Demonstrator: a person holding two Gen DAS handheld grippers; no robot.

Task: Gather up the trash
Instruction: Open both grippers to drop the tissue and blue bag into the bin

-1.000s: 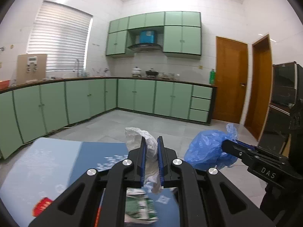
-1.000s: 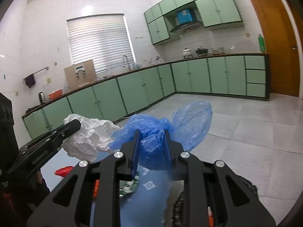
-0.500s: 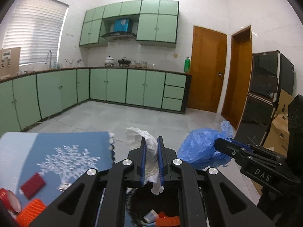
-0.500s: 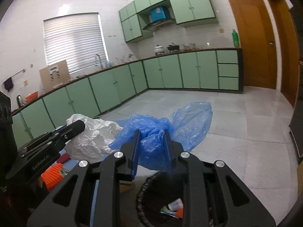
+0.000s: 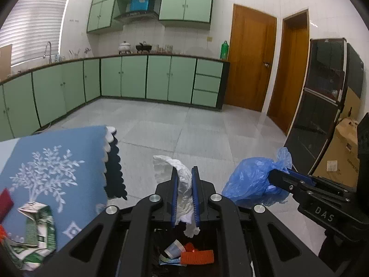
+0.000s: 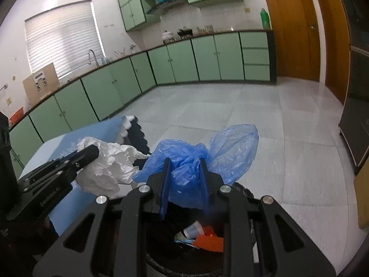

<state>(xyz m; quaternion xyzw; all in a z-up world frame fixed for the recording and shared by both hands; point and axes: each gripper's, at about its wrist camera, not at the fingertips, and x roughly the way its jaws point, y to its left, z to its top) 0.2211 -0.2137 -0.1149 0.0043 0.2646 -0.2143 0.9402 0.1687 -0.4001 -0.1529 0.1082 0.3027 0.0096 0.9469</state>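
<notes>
My left gripper (image 5: pixel 184 173) is shut on a crumpled white paper (image 5: pixel 182 182), which hangs between its blue pads above a black trash bin (image 5: pixel 166 263). The bin holds an orange piece (image 5: pixel 197 256) and a small cup (image 5: pixel 174 251). My right gripper (image 6: pixel 183 161) is shut on a crumpled blue plastic bag (image 6: pixel 207 152), held over the same trash bin (image 6: pixel 244 192). In the left wrist view the right gripper (image 5: pixel 274 173) with the blue bag (image 5: pixel 251 180) is just to the right. In the right wrist view the left gripper (image 6: pixel 91 152) with the white paper (image 6: pixel 110 164) is at left.
A table with a blue cloth (image 5: pixel 53 161) stands to the left of the bin, carrying a crumpled green-and-white carton (image 5: pixel 37 233) and a red item (image 5: pixel 4 200). Green cabinets (image 5: pixel 159 78) line the far walls. A black cabinet (image 5: pixel 322 106) and cardboard box (image 5: pixel 343 152) stand at right.
Both grippers have swung right, away from the table, and sunk toward the trash bin, which now lies beneath them. Each still holds its item.
</notes>
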